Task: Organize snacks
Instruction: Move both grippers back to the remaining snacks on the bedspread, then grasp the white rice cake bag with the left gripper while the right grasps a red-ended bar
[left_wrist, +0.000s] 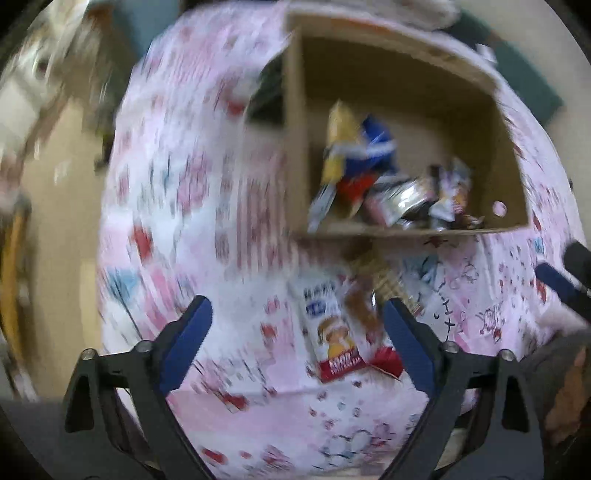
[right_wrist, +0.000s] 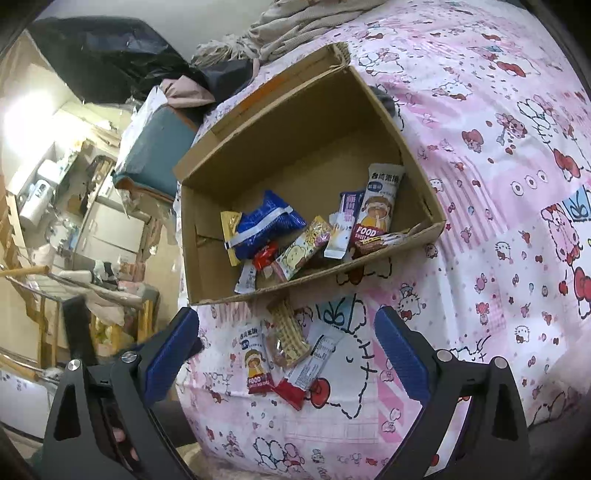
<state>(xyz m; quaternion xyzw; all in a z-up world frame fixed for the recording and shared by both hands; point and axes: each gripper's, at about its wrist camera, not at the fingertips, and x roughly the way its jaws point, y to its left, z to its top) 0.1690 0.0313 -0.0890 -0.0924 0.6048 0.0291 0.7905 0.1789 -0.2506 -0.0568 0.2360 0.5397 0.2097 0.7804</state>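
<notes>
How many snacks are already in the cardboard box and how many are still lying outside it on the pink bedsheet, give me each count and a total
From the right wrist view; overlapping packets make the box count approximate.
In the cardboard box: about 8, among them the blue bag and the tall rice cake packet.
On the pink bedsheet: 3, the rice cake packet, wafer and white-and-red packet.
Total: about 11.

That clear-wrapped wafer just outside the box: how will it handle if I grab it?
The wafer packet probably weighs little and may crack if squeezed hard. Its clear wrap looks slick, and it overlaps the rice cake packet, so that may shift too.
</notes>
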